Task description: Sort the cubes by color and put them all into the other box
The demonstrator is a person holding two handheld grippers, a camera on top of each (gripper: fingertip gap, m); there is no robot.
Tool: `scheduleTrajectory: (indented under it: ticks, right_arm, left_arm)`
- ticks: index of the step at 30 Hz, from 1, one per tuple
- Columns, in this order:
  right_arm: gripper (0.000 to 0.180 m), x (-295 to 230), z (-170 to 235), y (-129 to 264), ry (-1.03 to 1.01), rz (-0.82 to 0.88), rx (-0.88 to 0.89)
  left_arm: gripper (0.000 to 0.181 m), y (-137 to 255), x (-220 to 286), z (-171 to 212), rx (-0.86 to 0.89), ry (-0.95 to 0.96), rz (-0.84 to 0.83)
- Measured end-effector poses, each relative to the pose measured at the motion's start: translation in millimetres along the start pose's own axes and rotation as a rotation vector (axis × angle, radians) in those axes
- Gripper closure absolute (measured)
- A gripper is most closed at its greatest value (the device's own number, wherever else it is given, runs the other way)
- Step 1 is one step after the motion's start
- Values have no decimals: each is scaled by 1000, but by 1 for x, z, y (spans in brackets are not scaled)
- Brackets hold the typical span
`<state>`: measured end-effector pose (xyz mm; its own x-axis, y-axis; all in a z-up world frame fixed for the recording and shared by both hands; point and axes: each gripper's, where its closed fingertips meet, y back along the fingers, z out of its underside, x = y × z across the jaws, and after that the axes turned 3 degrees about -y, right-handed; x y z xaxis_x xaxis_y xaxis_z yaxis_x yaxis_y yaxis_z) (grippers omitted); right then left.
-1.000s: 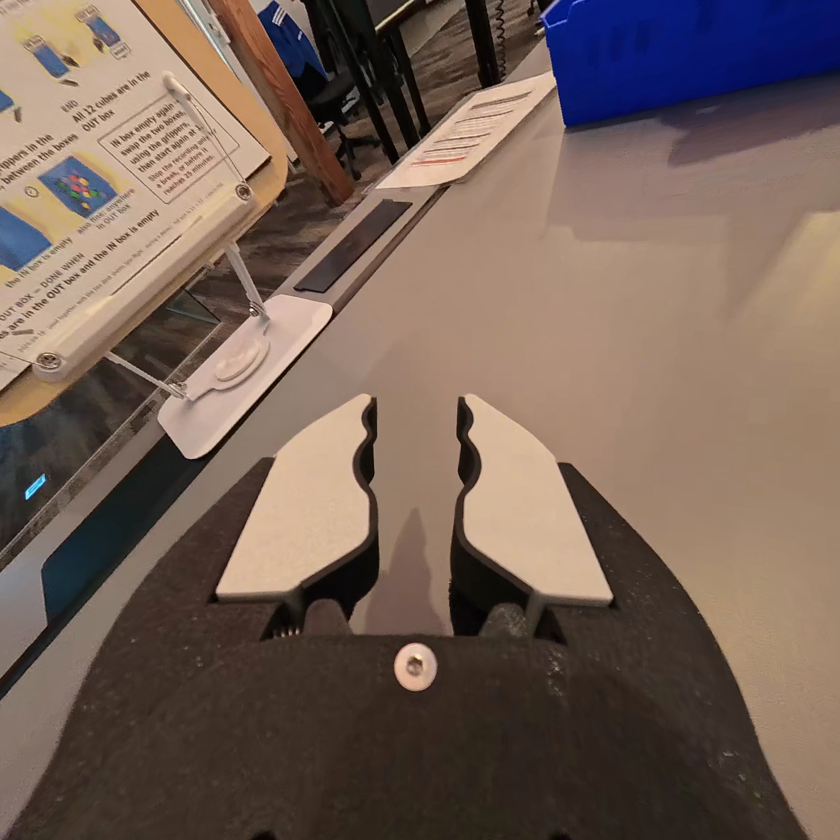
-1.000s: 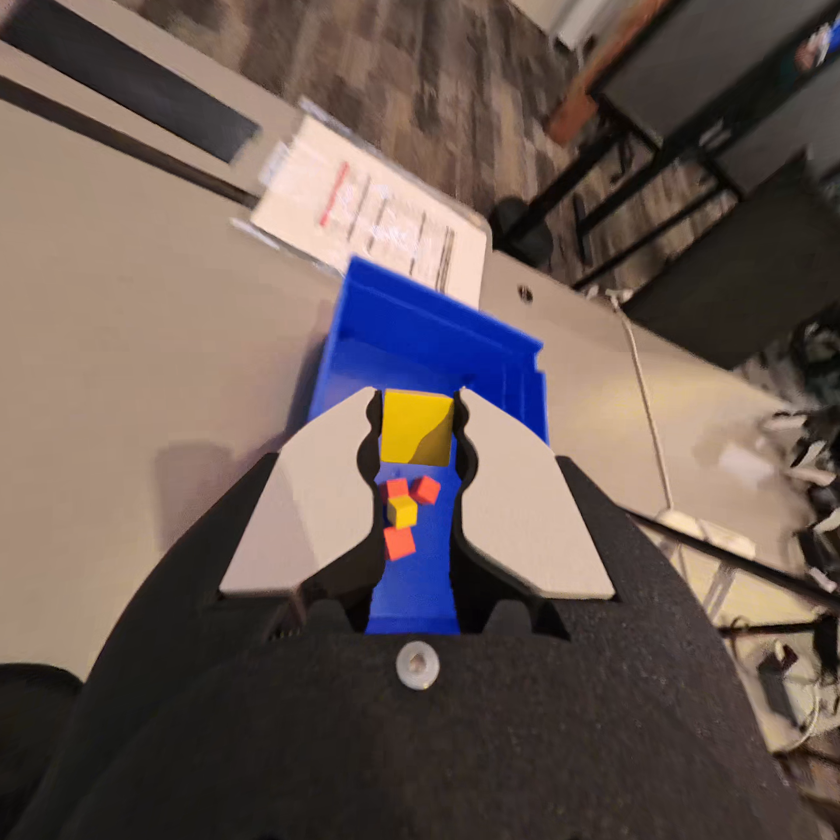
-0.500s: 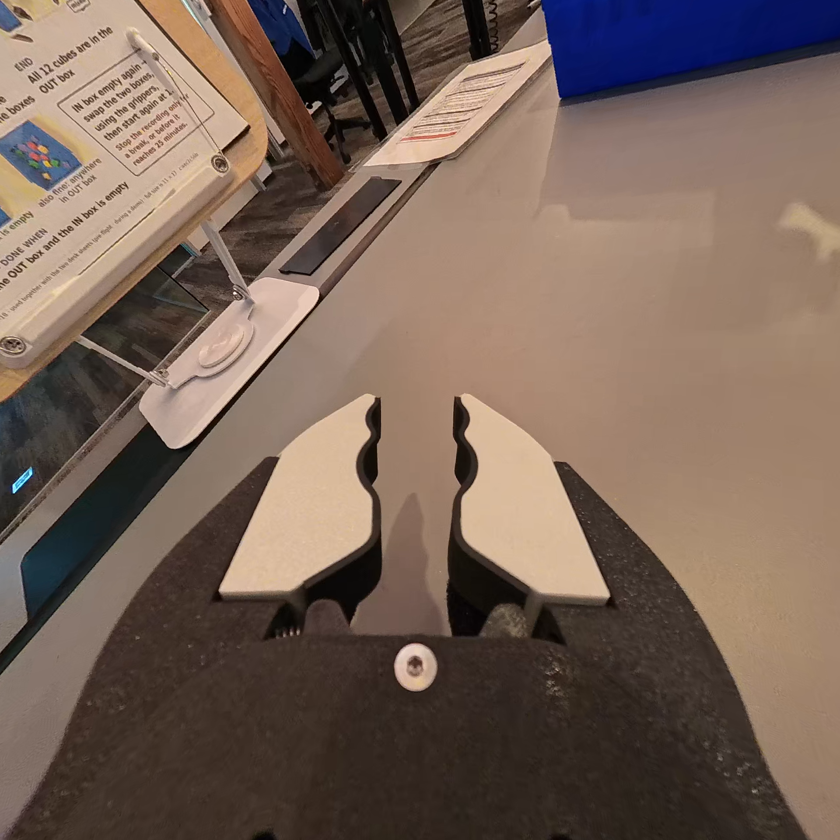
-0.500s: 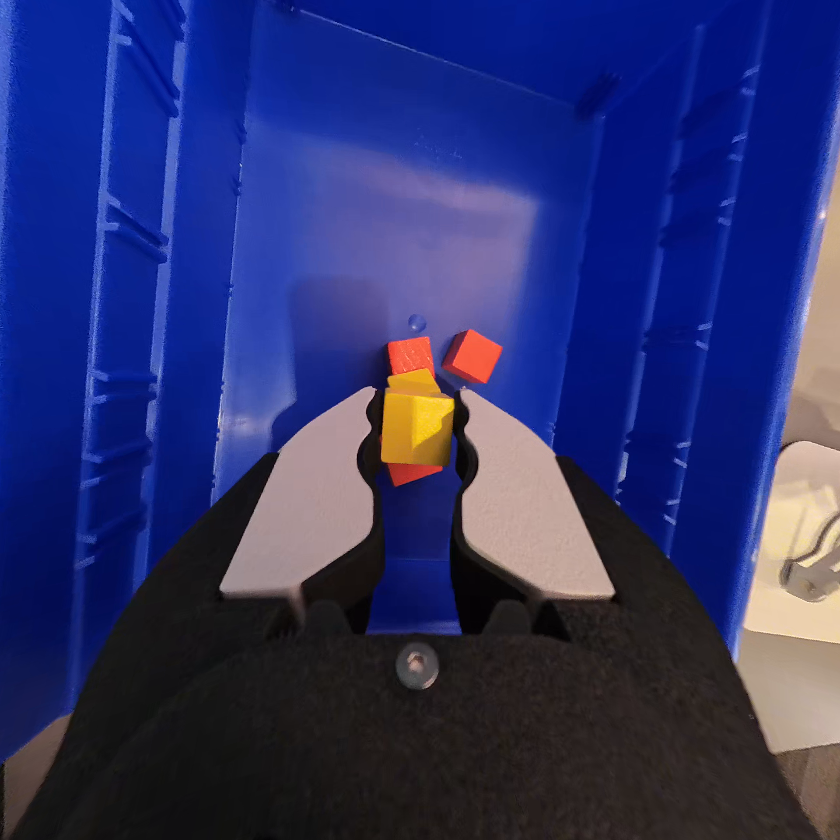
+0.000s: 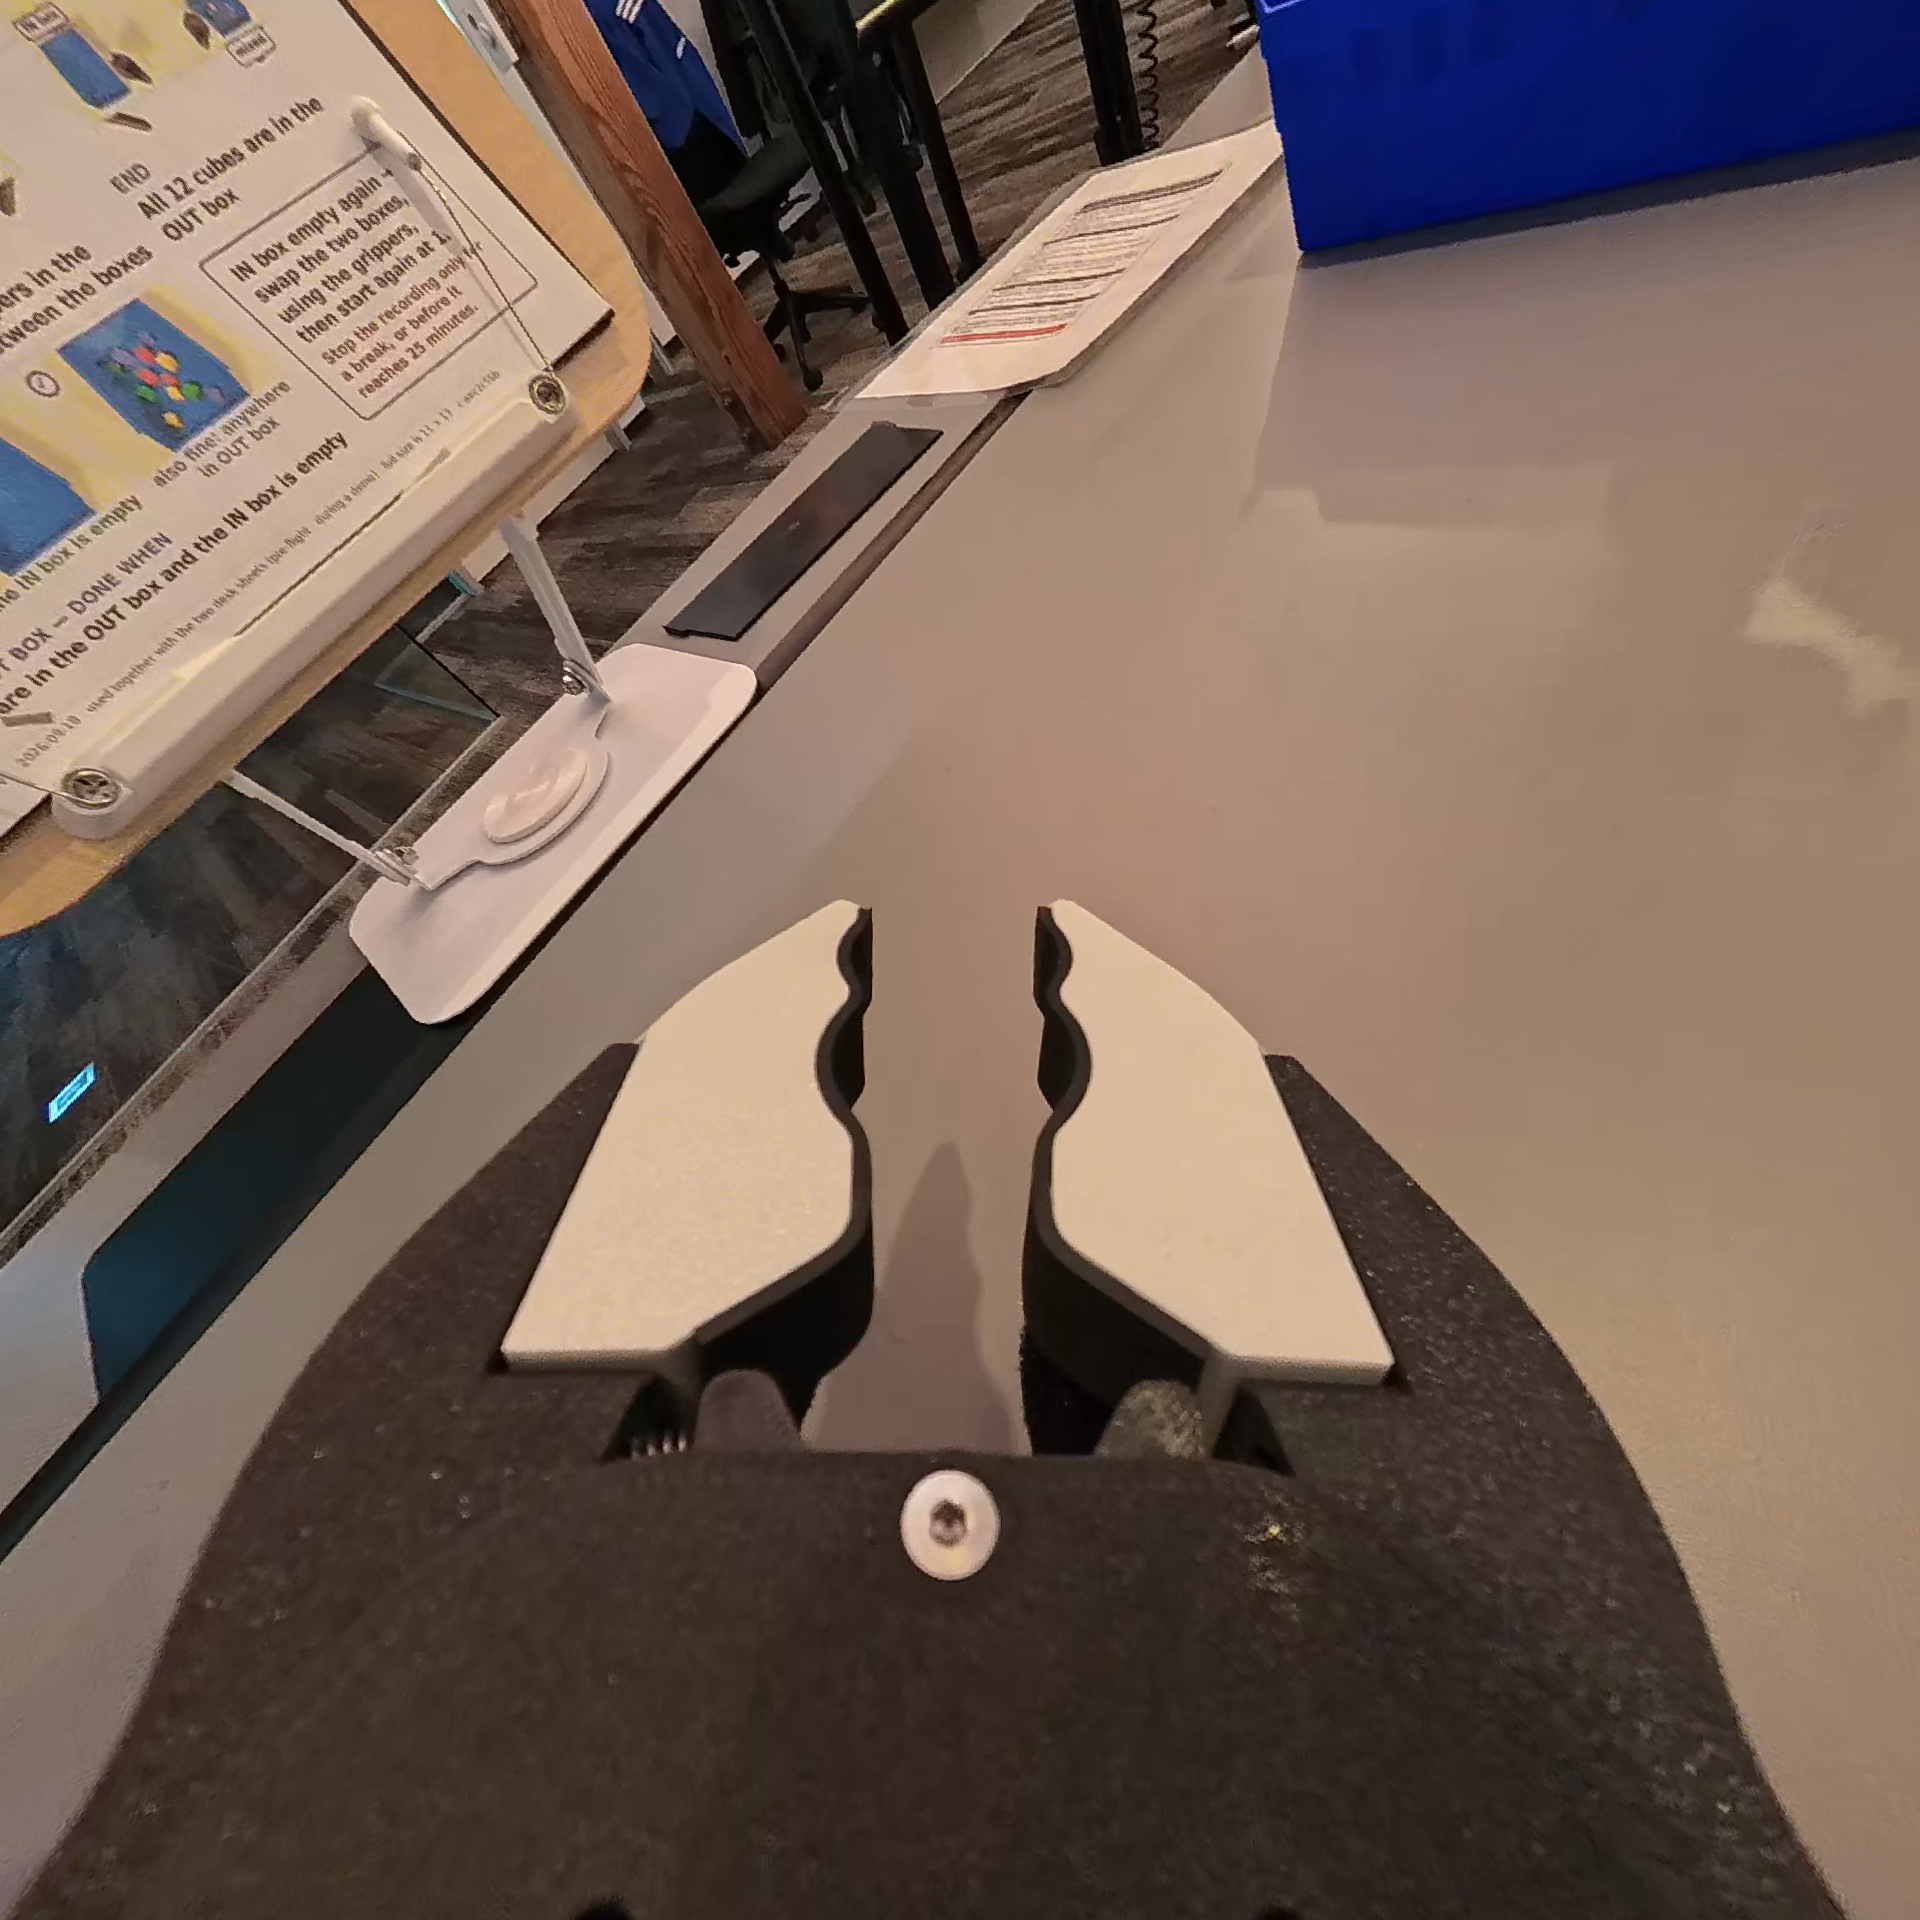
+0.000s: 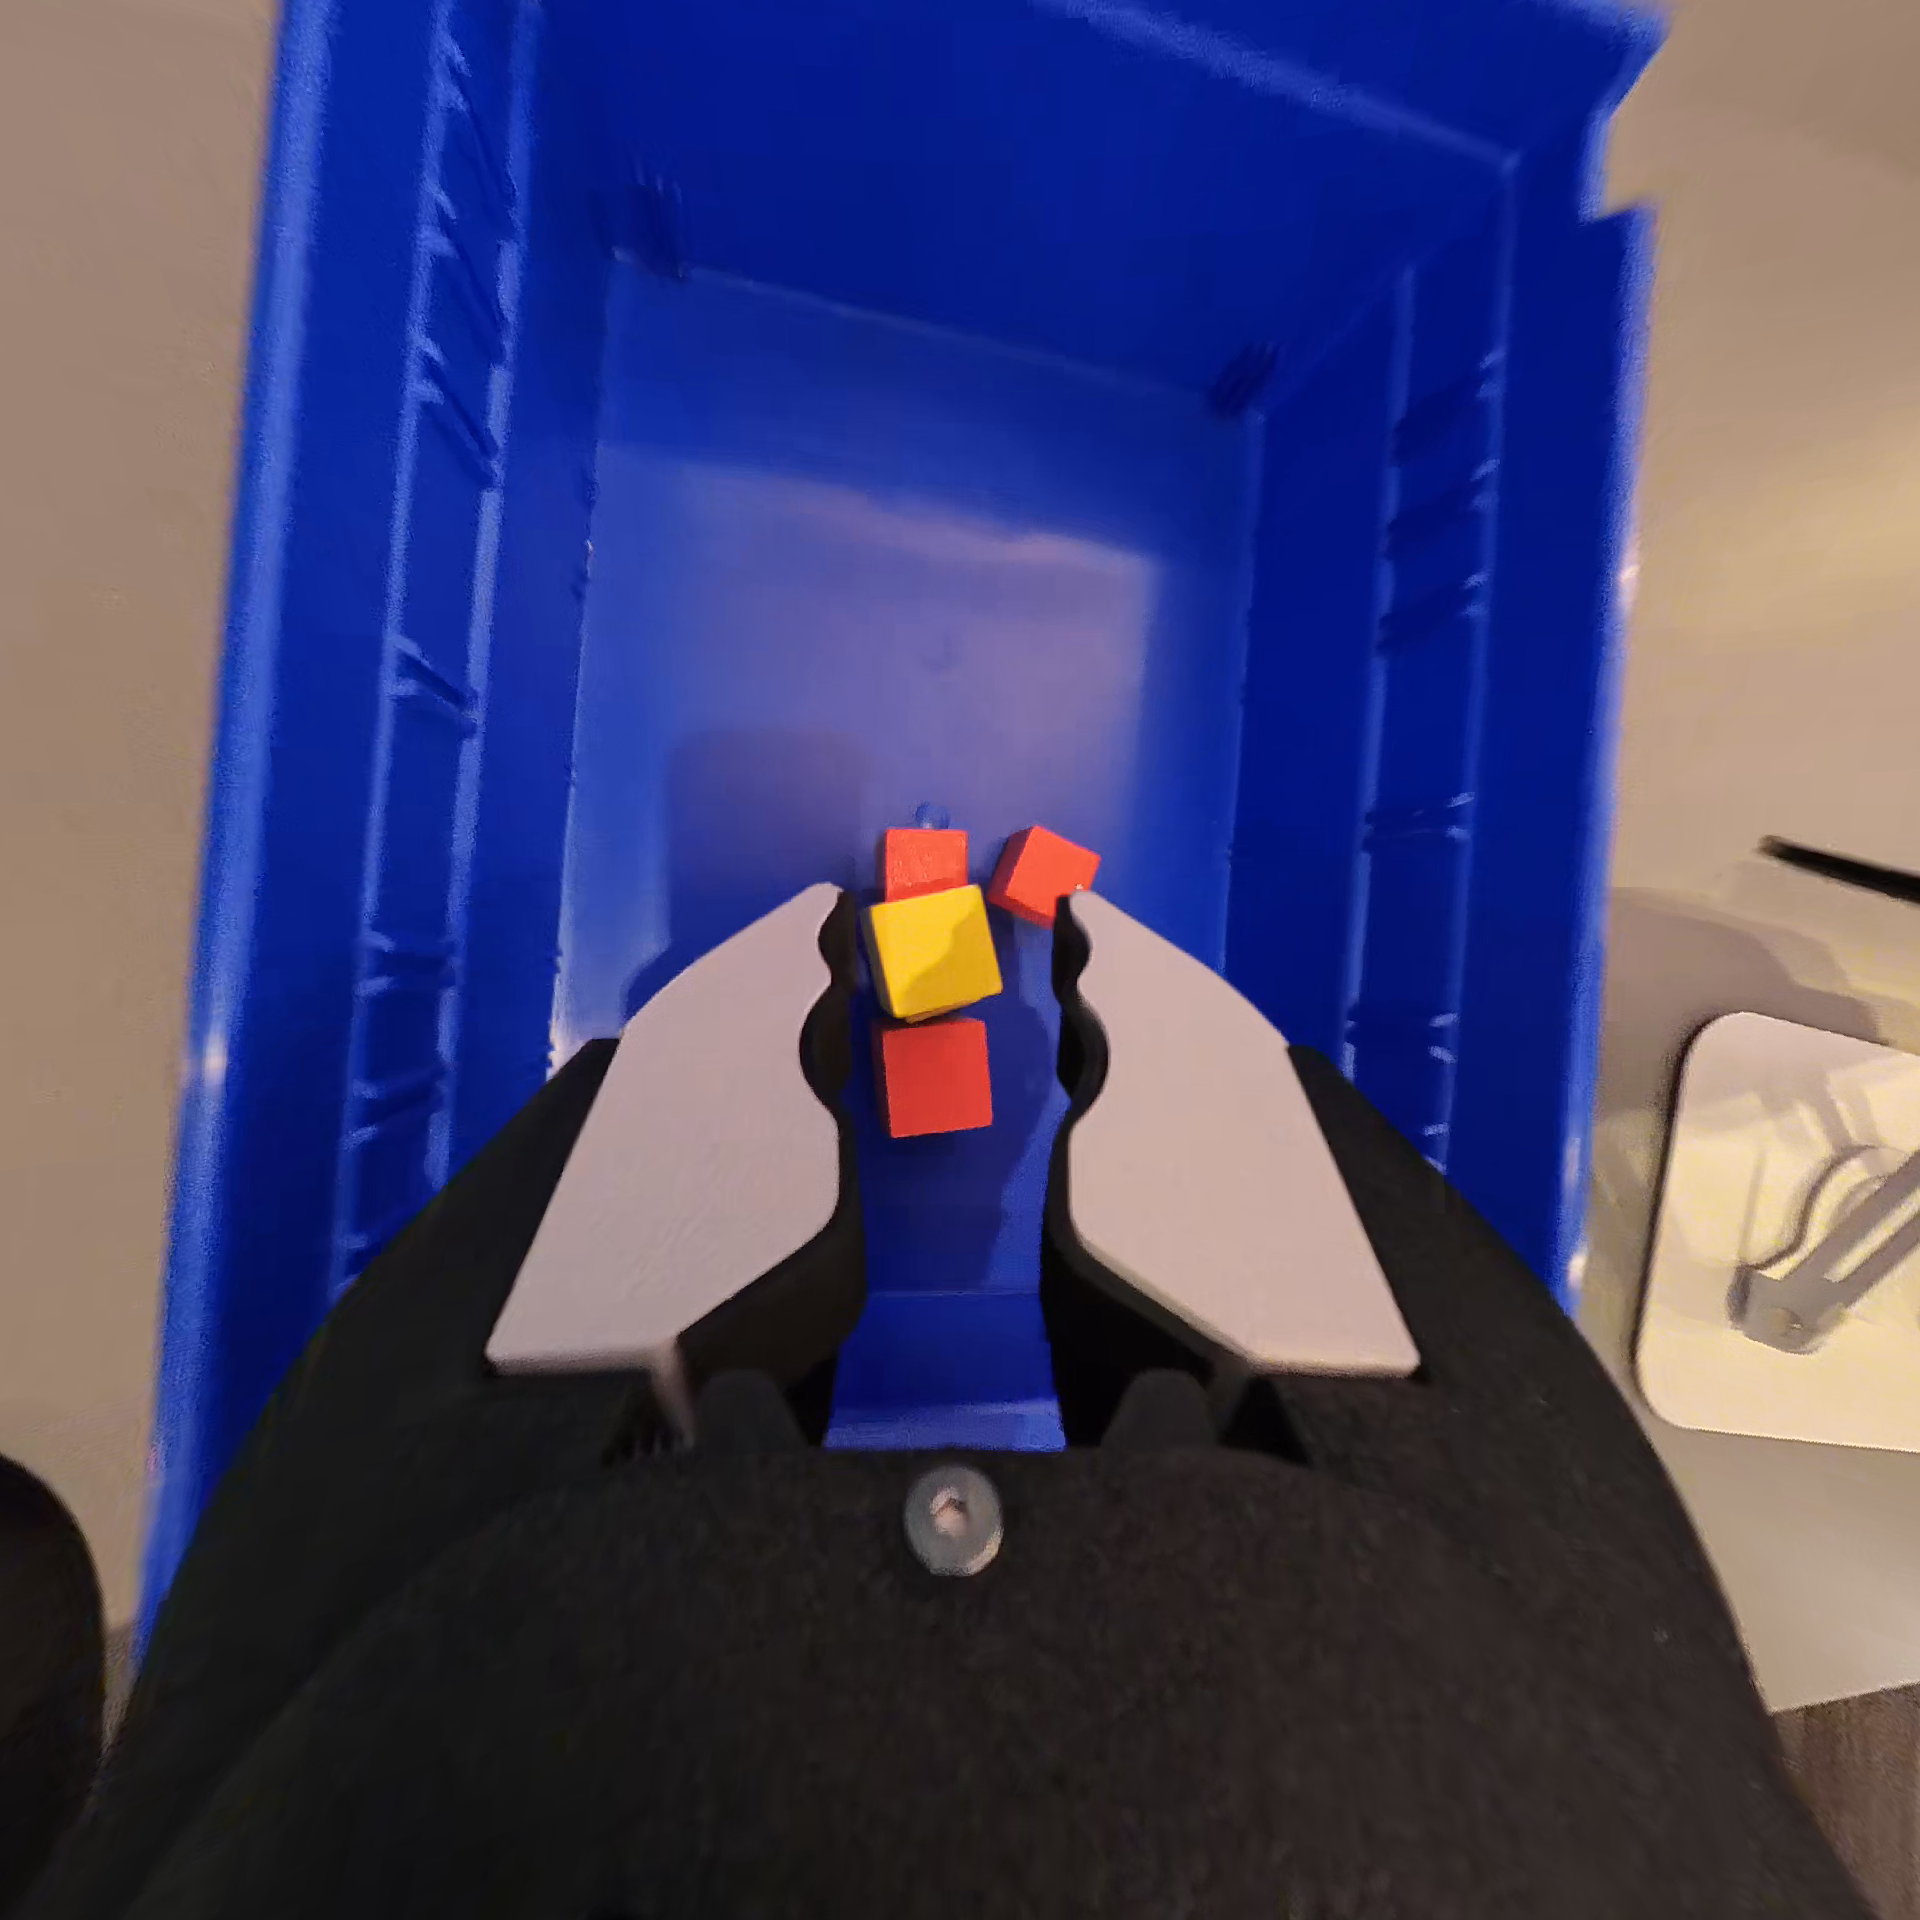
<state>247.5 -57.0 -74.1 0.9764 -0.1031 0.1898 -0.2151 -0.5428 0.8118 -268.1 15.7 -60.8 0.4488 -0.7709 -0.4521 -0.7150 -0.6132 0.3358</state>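
In the right wrist view a blue box (image 6: pixel 416 727) lies under my right gripper (image 6: pixel 951 899). The gripper is open and empty, its jaws spread over the cubes. A yellow cube (image 6: pixel 930 951) lies free between the fingertips, closer to the left finger, tilted on top of the cubes below it. Three red cubes sit on the box floor around it: one behind (image 6: pixel 923 860), one behind to the right (image 6: pixel 1042 871), one in front (image 6: pixel 933 1075). My left gripper (image 5: pixel 953 914) is open and empty, low over the grey table (image 5: pixel 1351 831). A blue box (image 5: pixel 1558 104) stands far ahead to its right.
An instruction board on a white stand (image 5: pixel 551 821) sits at the table's left edge; a stand's base also shows in the right wrist view (image 6: pixel 1787 1226). A printed sheet (image 5: pixel 1081 270) lies near the far blue box. Chairs and table legs stand beyond the table edge.
My right gripper went down into the blue box with the yellow cube, opened and let it go onto the cubes, then drew back up. My left gripper shifted only slightly.
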Motion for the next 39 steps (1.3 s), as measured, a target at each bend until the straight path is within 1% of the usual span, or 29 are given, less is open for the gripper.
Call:
scheduleTrajectory:
  ticks: [5, 11, 18, 20, 23, 27, 31, 35, 39]
  right_arm:
    - [138, -8, -44, 40, 45, 79, 153]
    - [133, -50, -97, 85, 126, 115, 314]
    - [124, -137, -158, 126, 201, 80, 521]
    - [119, -170, -174, 137, 199, 46, 595]
    - [118, -226, -191, 153, 229, -35, 707]
    - [118, -298, -200, 161, 309, -95, 819]
    - [119, -361, -196, 160, 385, -174, 912]
    - [115, -406, -181, 143, 486, -242, 881]
    - [111, -426, -172, 130, 537, -271, 836]
  left_arm:
    - [151, 1, -2, 1, -4, 1, -7]
    - [152, 2, -3, 1, -5, -3, -18]
    - [152, 6, -14, 0, 4, 20, -59]
    - [151, 7, -19, 1, 4, 27, -75]
    - [151, 10, -28, 1, 9, 53, -106]
    - [151, 18, -48, 0, 10, 87, -188]
    - [151, 33, -75, -2, 7, 127, -296]
    - [150, 58, -103, -5, 2, 170, -403]
    - [150, 94, -127, -1, -49, 138, -485]
